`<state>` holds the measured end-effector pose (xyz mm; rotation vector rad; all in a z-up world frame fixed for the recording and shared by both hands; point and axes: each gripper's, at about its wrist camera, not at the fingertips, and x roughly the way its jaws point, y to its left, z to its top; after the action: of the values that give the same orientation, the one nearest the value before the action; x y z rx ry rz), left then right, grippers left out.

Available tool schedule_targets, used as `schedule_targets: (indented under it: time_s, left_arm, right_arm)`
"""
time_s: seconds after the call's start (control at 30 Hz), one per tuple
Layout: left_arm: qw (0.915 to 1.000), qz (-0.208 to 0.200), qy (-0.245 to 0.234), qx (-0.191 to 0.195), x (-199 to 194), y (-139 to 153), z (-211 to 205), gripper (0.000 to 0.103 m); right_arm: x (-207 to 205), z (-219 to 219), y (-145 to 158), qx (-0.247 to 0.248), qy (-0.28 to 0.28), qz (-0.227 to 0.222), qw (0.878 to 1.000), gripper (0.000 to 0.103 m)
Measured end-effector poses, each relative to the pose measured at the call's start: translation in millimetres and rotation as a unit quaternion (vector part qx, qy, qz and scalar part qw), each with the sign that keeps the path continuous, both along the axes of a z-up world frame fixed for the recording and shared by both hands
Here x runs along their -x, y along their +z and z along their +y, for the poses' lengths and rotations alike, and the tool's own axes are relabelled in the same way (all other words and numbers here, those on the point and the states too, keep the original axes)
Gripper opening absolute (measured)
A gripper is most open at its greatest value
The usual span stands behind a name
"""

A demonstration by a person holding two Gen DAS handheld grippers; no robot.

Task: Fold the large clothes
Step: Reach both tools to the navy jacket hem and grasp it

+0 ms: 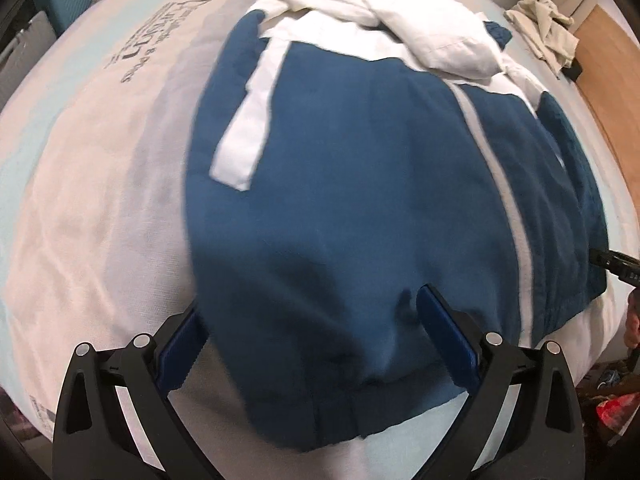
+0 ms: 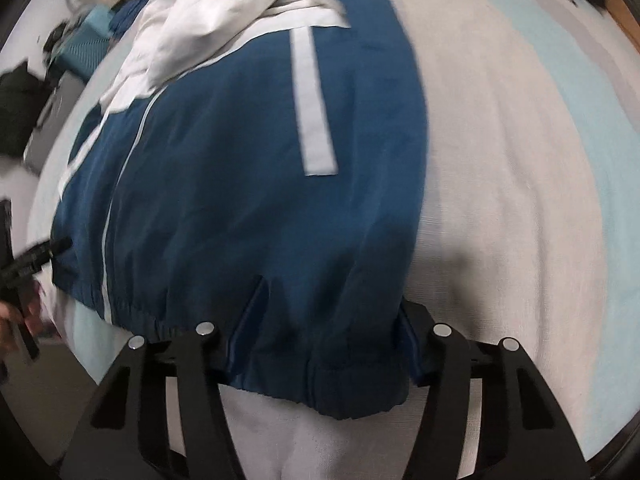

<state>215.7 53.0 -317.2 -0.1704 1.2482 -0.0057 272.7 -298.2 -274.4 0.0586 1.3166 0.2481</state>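
Jacket (image 1: 360,184), blue with white stripes and a white hood, lies spread on the pale bedspread (image 1: 100,220), its elastic hem nearest, where the left gripper (image 1: 316,336) and right gripper (image 2: 324,344) each straddle a fold of hem, jaws spread, not visibly pinching

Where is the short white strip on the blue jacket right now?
The short white strip lies on the blue jacket spread over the bed: upper left of the jacket in the left wrist view, upper right in the right wrist view, just below the bunched white fabric.
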Motion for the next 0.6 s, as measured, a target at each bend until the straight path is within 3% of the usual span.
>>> schedule_targets:
  time_s: [0.17,0.37,0.5,0.6]
  left_arm:
    - [0.999,0.013,0.027,0.032,5,-7,17,0.096]
    - [0.9985,0.019,0.04,0.034,5,-8,28,0.069]
    - [0.9998,0.019,0.011,0.004,4,4,19,0.048]
    - [0.9999,0.012,0.003,-0.003,4,10,14,0.043]
  right_arm:
    - [2,9,-4,0.01,0.011,-0.005,1.0,0.057]
    - [1,8,-3,0.01,0.002,-0.003,1.0,0.057]
    - [0,11,-1,0.019,0.006,-0.005,1.0,0.057]
    - [-1,13,3,0.022,0.009,-0.011,1.0,0.057]
